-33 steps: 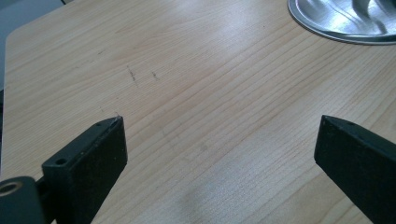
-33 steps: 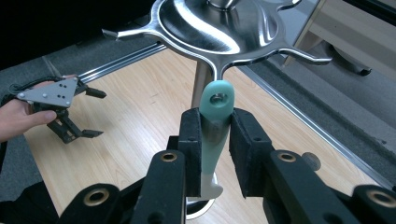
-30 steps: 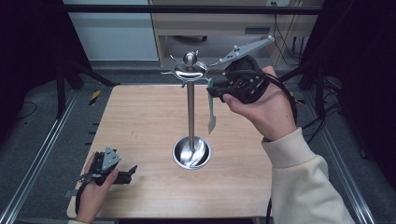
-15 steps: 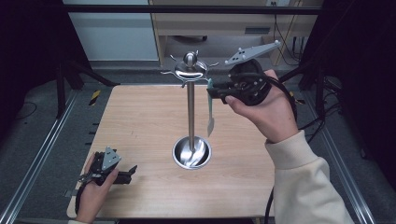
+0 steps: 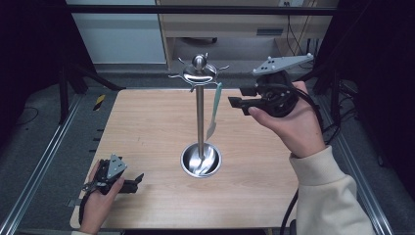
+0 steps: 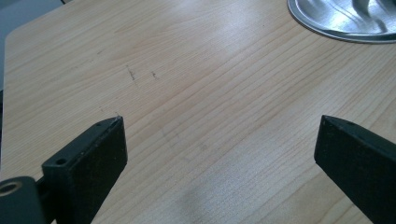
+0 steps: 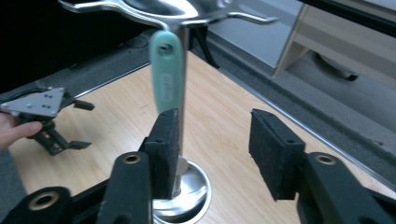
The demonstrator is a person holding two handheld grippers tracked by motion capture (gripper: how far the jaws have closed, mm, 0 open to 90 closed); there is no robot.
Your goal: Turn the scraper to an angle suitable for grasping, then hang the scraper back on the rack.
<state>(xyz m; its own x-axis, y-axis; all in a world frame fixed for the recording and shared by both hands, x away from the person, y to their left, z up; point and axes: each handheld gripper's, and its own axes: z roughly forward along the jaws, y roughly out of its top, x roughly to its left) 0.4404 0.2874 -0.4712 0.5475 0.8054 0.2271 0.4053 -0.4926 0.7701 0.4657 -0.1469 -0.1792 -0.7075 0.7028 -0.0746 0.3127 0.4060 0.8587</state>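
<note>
Scene: a light wooden tabletop [image 5: 147, 122] carries a steel utensil stand [image 5: 199, 112], a pole that rises from a round dish-shaped base [image 5: 200, 160] near the middle of the tabletop, slightly toward the near edge.

Stand top: a domed cap with curved hooks [image 5: 198, 73] spreads above the pole, seen over the far edge of the tabletop in the high view.

Utensil: a mint-handled utensil [image 5: 214, 108] hangs from a hook by the hole in its handle, just to the right of the pole; its pale lower end points down toward the base and hangs clear of it.

Right hand-held gripper [image 5: 234, 96]: held high in the person's right hand [image 5: 288, 122] over the right half of the tabletop, level with the handle and pointing left at it. Its jaws have just been opening and now stand apart. In the right gripper view the mint handle [image 7: 168, 74] hangs just beyond the tip of the left-hand pad [image 7: 166, 144]; no pad presses on it and the gap between the pads is empty.

Left hand-held gripper [image 5: 138, 180]: rests low near the near-left corner of the tabletop in the left hand [image 5: 100, 196], well apart from the stand. Its jaws are spread wide over bare wood, nothing between them.

Base in the left gripper view: the rim [image 6: 336, 32] shows at the upper right.
</note>
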